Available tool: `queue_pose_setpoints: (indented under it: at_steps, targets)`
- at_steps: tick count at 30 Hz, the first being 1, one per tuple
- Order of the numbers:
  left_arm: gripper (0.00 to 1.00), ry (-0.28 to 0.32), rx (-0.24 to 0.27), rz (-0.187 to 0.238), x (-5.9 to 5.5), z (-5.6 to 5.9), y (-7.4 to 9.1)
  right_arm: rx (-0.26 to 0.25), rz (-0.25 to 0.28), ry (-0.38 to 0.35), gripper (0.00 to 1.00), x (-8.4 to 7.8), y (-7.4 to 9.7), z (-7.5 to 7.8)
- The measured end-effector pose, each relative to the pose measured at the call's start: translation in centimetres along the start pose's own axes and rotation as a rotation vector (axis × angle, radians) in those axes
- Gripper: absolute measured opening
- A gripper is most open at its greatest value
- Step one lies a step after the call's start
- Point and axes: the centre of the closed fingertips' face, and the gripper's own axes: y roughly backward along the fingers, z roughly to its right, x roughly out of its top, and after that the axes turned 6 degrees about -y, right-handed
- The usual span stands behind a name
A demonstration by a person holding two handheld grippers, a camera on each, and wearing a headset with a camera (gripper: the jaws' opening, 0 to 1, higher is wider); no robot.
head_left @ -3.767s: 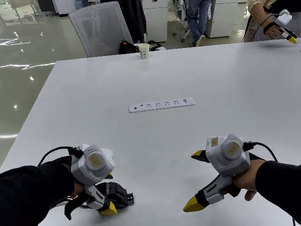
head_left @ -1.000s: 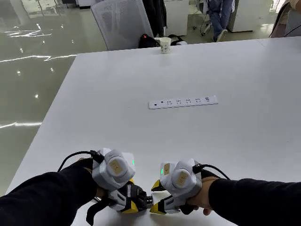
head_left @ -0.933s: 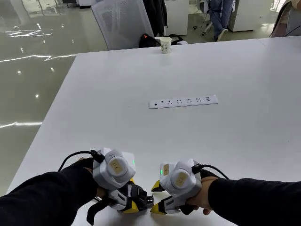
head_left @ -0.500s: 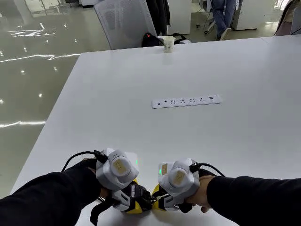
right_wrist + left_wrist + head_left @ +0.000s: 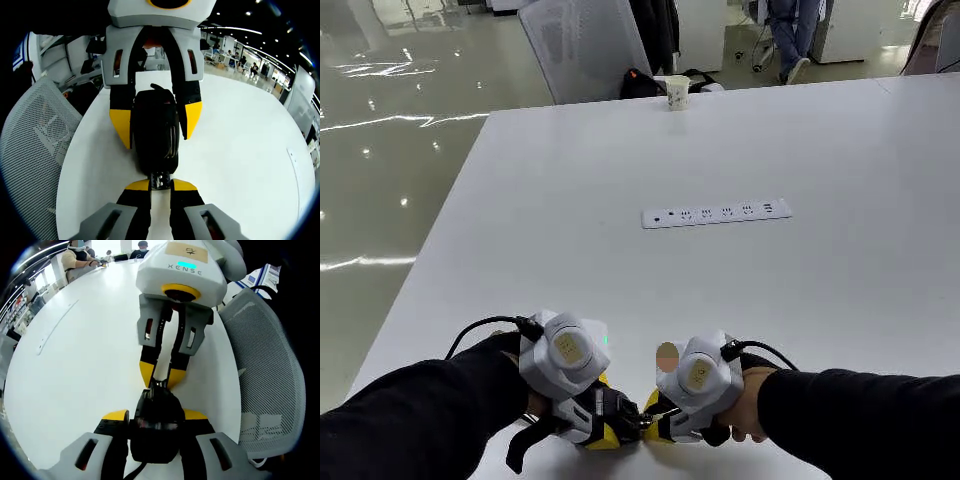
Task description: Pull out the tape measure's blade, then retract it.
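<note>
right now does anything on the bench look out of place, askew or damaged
Nothing stands out. The left gripper holds the tape measure squarely, the right gripper pinches its blade hook, the power strip lies flat and the paper cup stands upright.

"XENSE", as far as legible, stands on the right hand-held gripper (image 5: pixel 161 381).

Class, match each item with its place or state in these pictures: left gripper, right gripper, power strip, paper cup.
Things:
1 left gripper
2 right gripper
3 power strip
4 paper cup

Places or states:
A at the table's far edge
B pinching the blade tip
C clamped on the tape measure case
D lying flat, mid-table

Pairs: 1-C, 2-B, 3-D, 4-A
</note>
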Motion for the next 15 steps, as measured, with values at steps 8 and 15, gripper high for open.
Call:
queue_pose_setpoints:
  at_steps: [8, 15]
  targets:
    - [0.35, -0.014, -0.004, -0.004, 0.05, 0.01, 0.02, 0.011, 0.000, -0.024, 0.10, -0.38, 0.32, 0.05]
    - [0.35, -0.012, -0.006, -0.003, 0.17, 0.06, 0.04, 0.008, -0.009, -0.018, 0.10, -0.62, 0.62, 0.06]
